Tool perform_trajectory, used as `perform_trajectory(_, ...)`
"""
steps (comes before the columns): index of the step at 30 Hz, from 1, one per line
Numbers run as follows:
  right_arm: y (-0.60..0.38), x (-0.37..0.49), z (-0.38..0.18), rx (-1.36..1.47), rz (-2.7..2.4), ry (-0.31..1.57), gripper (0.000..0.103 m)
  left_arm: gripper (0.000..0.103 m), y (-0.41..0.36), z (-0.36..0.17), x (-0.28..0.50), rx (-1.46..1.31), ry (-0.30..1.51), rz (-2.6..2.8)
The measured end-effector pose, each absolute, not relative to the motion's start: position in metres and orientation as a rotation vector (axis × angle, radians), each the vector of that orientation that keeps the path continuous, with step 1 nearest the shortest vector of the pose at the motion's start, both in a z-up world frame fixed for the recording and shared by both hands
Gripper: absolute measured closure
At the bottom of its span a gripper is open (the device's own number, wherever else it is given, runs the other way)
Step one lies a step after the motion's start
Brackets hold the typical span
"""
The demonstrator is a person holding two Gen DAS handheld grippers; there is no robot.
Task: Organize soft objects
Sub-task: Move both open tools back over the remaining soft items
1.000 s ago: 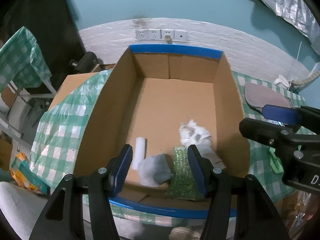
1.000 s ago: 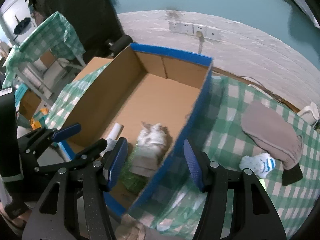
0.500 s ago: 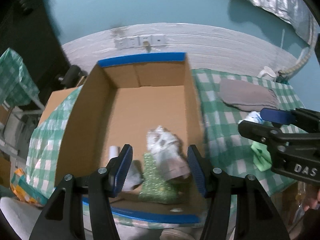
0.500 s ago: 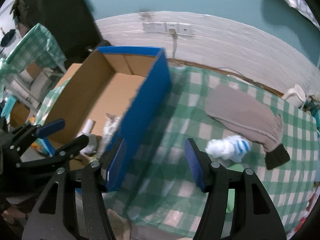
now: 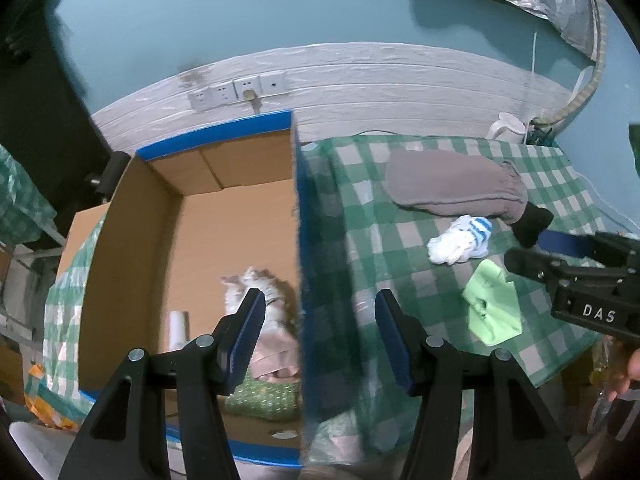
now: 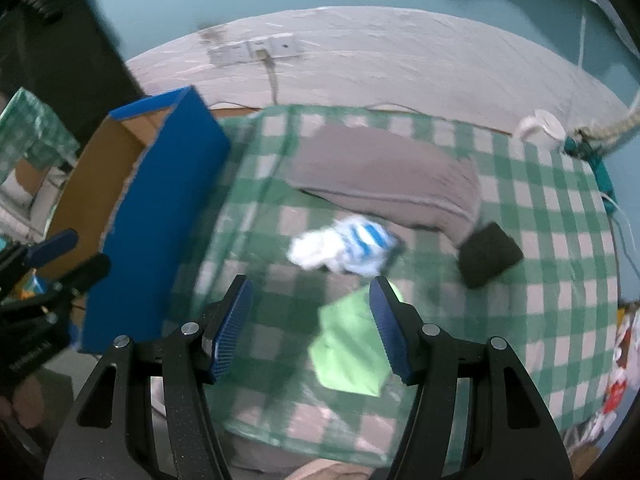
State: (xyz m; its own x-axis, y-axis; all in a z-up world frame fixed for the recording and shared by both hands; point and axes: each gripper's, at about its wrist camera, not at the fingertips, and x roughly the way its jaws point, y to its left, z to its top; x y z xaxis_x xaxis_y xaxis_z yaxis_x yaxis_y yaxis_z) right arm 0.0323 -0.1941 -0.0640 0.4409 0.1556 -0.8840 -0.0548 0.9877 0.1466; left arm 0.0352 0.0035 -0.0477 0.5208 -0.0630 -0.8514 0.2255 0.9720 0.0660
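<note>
Both tongs stand apart with nothing between their pads. Left tongs hang over the right wall of the cardboard box, which sits at the left of the worktop. Right tongs hover above the checked cloth, over a light green cloth. Just beyond it lies a white sock with blue stripes, and farther back a long grey mitten with a dark cuff. Inside the box, near its front right corner, lie a crumpled whitish bundle, a green sparkly piece and what may be a white roll; blur hides more.
</note>
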Motion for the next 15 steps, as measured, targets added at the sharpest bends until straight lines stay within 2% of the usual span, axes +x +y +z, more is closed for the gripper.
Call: perform_trajectory(15,-0.26,0.025,-0.088,0.137,0.001,1.14,0.041,0.045,-0.045,-0.071,0.041,0.237,1.049,-0.229)
